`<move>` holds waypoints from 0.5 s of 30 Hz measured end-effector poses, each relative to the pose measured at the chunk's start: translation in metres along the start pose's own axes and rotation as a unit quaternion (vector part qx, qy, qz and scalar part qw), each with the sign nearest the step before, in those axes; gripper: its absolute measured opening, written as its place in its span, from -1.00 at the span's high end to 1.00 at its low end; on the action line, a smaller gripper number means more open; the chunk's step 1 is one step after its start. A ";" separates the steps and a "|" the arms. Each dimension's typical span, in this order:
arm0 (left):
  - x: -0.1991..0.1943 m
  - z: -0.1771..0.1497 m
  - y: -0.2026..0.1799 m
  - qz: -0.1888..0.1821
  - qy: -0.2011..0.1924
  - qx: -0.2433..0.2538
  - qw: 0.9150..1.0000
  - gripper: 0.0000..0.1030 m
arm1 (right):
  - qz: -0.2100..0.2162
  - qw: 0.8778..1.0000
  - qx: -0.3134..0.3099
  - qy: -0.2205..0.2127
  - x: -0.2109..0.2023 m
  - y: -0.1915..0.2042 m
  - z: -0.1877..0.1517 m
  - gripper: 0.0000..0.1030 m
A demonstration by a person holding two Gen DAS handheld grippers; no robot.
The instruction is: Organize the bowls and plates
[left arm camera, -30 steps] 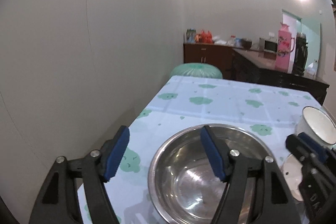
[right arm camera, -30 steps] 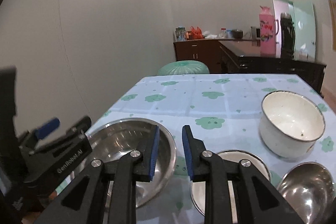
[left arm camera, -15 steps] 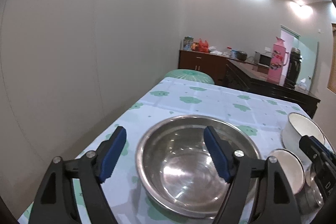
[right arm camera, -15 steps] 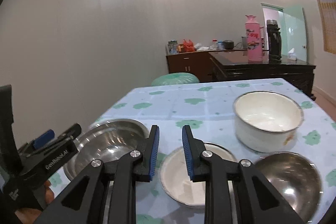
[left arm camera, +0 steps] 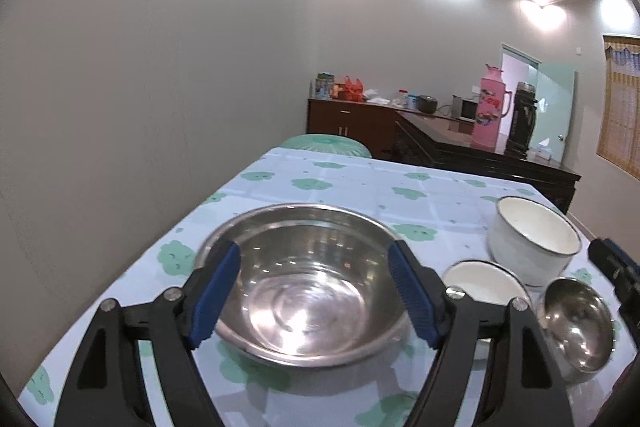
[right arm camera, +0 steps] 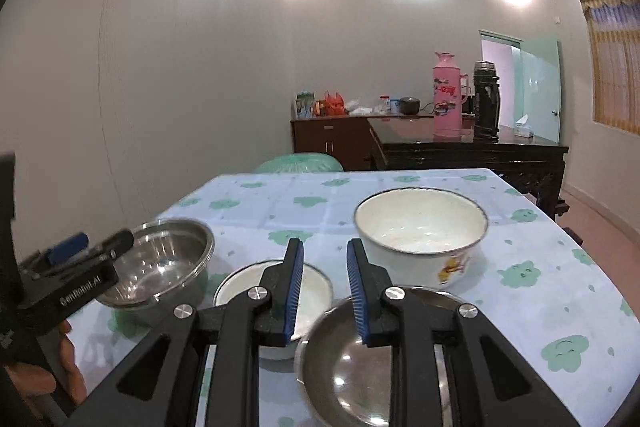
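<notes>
Four dishes sit upright on your tablecloth (right arm camera: 400, 211), mouths up: two steel bowls, large (left arm camera: 304, 279) and small (right arm camera: 352, 359), a deep white bowl (right arm camera: 420, 231) and a shallow white one (right arm camera: 276, 287) partly hidden behind your right gripper (right arm camera: 322, 295). Its jaws stand narrow, empty. Your left gripper (left arm camera: 316, 299) gapes wide in front of the large bowl.
</notes>
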State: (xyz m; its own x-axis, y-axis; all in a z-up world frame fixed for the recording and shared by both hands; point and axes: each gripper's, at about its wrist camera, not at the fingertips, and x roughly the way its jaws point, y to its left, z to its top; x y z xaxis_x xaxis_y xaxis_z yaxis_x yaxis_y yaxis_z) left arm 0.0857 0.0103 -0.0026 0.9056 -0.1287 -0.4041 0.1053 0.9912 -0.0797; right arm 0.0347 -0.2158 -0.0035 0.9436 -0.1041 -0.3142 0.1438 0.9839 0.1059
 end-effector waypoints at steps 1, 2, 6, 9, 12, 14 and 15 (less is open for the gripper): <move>-0.001 0.000 -0.003 -0.005 0.001 0.000 1.000 -0.51 | -0.001 1.000 0.004 -0.010 -0.004 -0.006 0.001 0.52; -0.001 0.000 -0.007 -0.009 0.004 0.001 1.000 -0.52 | -0.004 1.000 0.006 -0.020 -0.010 -0.013 0.001 0.49; 0.001 0.000 -0.020 -0.033 0.019 0.002 0.999 -0.53 | -0.052 0.997 0.009 -0.047 -0.027 -0.048 0.001 -0.59; 0.005 0.004 -0.030 -0.046 0.033 -0.006 0.998 -0.53 | -0.075 0.996 0.000 -0.052 -0.034 -0.073 0.005 -0.59; 0.011 0.008 -0.040 -0.061 0.048 -0.008 0.997 -0.53 | -0.099 0.994 -0.004 -0.049 -0.036 -0.095 0.007 -0.59; 0.013 0.010 -0.049 -0.066 0.055 0.000 0.996 -0.53 | -0.112 0.993 -0.003 -0.042 -0.034 -0.110 0.007 -0.59; 0.013 0.011 -0.053 -0.069 0.055 0.005 0.996 -0.53 | -0.117 0.992 -0.001 -0.037 -0.033 -0.117 0.008 -0.58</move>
State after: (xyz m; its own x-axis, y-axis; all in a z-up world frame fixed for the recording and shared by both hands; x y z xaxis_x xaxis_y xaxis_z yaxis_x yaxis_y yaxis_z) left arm 0.0966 -0.0438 0.0062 0.8315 -0.2655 -0.4879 0.2303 0.9641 -0.1321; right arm -0.0108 -0.3284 0.0016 0.9039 -0.3395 -0.2603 0.3604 0.9321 0.0358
